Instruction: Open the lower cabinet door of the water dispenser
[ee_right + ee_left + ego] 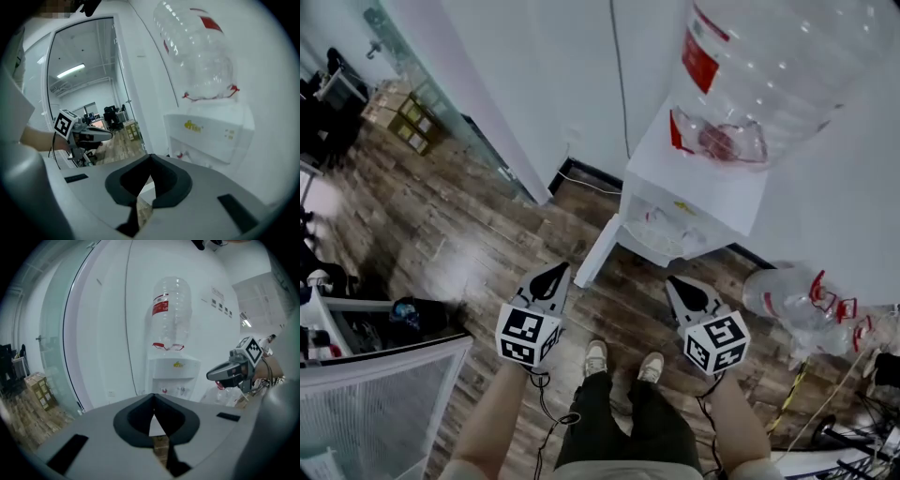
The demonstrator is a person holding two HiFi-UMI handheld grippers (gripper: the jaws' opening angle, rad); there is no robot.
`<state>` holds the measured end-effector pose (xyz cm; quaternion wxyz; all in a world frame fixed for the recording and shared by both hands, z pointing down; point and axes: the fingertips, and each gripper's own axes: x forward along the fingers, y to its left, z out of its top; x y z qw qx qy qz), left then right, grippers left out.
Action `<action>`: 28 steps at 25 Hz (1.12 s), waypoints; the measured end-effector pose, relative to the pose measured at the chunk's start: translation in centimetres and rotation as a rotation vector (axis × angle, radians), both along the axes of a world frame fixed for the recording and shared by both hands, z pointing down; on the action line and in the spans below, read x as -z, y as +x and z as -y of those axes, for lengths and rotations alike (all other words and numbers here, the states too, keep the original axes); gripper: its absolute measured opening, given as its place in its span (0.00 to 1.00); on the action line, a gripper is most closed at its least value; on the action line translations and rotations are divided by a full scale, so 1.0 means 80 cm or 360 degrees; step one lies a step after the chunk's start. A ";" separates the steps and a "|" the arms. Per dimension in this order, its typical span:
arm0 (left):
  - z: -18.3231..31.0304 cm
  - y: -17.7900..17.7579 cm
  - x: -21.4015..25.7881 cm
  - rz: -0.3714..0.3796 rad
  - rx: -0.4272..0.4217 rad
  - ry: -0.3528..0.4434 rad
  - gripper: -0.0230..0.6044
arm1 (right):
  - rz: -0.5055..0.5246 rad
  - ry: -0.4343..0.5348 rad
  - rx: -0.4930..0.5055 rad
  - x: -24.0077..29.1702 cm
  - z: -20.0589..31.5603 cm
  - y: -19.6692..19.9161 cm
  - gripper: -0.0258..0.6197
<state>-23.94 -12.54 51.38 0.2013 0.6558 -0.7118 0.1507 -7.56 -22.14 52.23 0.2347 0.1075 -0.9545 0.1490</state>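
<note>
White lower cabinet door (596, 251) stood swung out, seemingly open, from the water dispenser (694, 187) at upper right of the head view; left claw (555, 273) and right claw (674, 284) hung below, touching nothing. Left gripper view: tips pinched together, empty. Right gripper view: likewise closed on nothing. Best kept clear of the door's edge.

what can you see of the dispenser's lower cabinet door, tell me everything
The lower cabinet door is a flat white panel, plastic by its look. In the head view it stands swung open, seen edge-on from above, angling out from the water dispenser's front corner over the wooden floor. Nothing else touches it; no handle shows.
</note>
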 end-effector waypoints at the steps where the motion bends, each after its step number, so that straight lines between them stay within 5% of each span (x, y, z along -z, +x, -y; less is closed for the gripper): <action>1: 0.004 0.005 0.015 0.0014 -0.0009 0.0009 0.04 | 0.0031 0.0022 -0.0006 0.020 0.002 0.005 0.05; 18: 0.023 0.097 0.272 0.0140 -0.0153 0.0343 0.04 | 0.0428 0.0331 -0.0127 0.317 -0.003 0.109 0.05; 28: 0.007 0.148 0.411 0.0353 -0.0266 0.0566 0.05 | 0.0511 0.0571 -0.0145 0.441 -0.025 0.154 0.05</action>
